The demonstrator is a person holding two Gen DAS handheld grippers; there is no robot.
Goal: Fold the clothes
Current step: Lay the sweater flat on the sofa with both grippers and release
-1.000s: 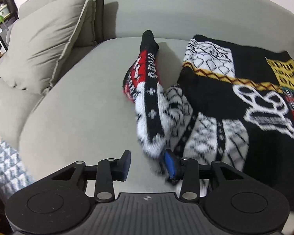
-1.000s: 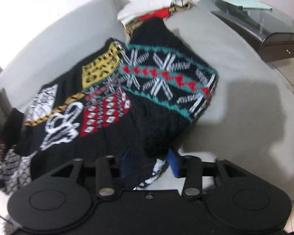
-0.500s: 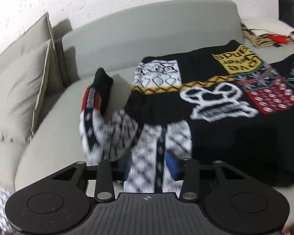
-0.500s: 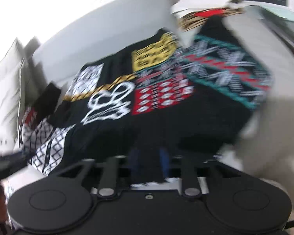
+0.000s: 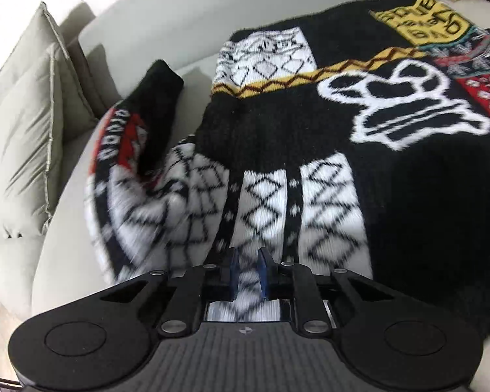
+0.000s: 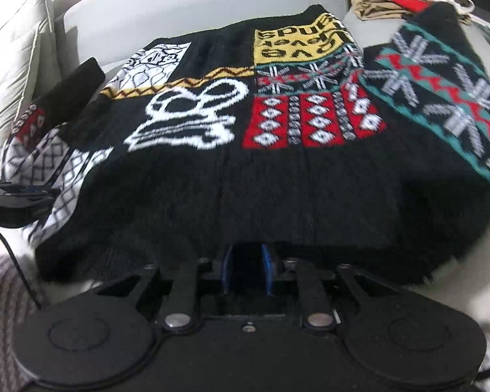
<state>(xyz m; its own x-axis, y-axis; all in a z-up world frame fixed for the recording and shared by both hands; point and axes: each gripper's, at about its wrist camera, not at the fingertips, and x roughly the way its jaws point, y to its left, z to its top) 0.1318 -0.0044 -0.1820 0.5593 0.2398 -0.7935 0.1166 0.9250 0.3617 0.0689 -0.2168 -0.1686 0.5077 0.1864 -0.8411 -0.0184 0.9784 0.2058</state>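
Note:
A black patchwork knit sweater point(image 5: 277, 130) lies spread on a grey sofa point(image 5: 62, 261), its near hem toward me. My left gripper point(image 5: 248, 269) is closing its jaws on the white diamond-patterned hem corner, and the fabric sits pinched between the blue pads. One sleeve point(image 5: 140, 150) lies bunched at the left. In the right wrist view the sweater point(image 6: 245, 179) fills the seat. My right gripper point(image 6: 246, 269) has its pads pressed on the black hem. The other sleeve point(image 6: 441, 98) lies folded over at the right. The left gripper point(image 6: 16, 196) shows at the far left edge.
Two grey cushions point(image 5: 19, 124) lean in the sofa's left corner. A pile of folded clothes point(image 6: 392, 0) sits at the back right on the seat. The sofa backrest point(image 5: 196, 16) runs behind the sweater. A patterned rug point(image 6: 6, 294) lies below the seat edge.
Both grippers came down onto the sweater's near hem and narrowed their jaws from open to pinching the fabric. Both views rolled, and the left gripper shifted right off the sleeve.

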